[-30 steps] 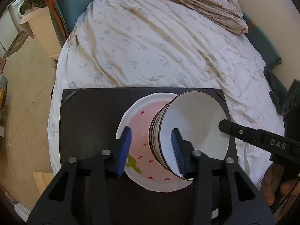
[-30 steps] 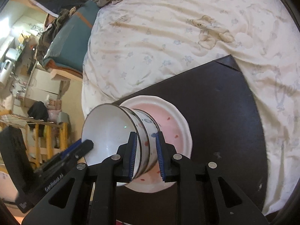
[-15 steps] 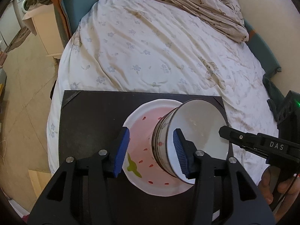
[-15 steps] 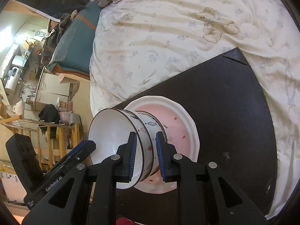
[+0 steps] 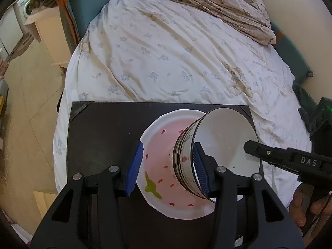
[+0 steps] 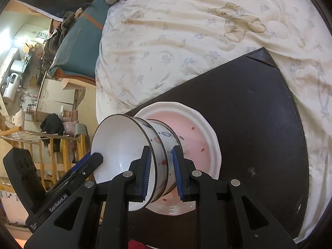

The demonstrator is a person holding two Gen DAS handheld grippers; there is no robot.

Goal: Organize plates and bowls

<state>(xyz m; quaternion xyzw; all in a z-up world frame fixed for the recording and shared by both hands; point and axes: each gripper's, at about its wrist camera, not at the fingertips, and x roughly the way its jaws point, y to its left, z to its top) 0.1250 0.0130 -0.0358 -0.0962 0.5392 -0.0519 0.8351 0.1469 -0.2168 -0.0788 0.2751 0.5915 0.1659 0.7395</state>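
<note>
1. The bed filled the far field ahead of both hand-held grippers, covered in a pale flowered quilt, with a bunched brown blanket at its far end. To the left of the left hand-held gripper lay a tan floor and a cream cabinet.

2. A dark board lay on the bed's near end and served as the surface, directly below both hand-held grippers.

3. The plate, white-rimmed with a pink strawberry centre, sat flat on the board, just beneath and ahead of the left hand-held gripper.

4. The bowls, two nested, were tipped on their side above the plate, mouth toward the left hand-held gripper's right finger, foot toward the plate's middle. Their axis ran roughly level, crosswise between the two hand-held grippers.

5. The right hand-held gripper was nearly closed, pinching the bowls' rims between its blue pads, so it carried them.

6. The left hand-held gripper stood partly open and held nothing; its right pad sat just beside the bowl wall, its left pad over the plate. Contact could not be told.

7. Judgement: setting the bowls upright on the plate turned on rolling their mouth upward; the right hand was the one placed to do it.
</note>
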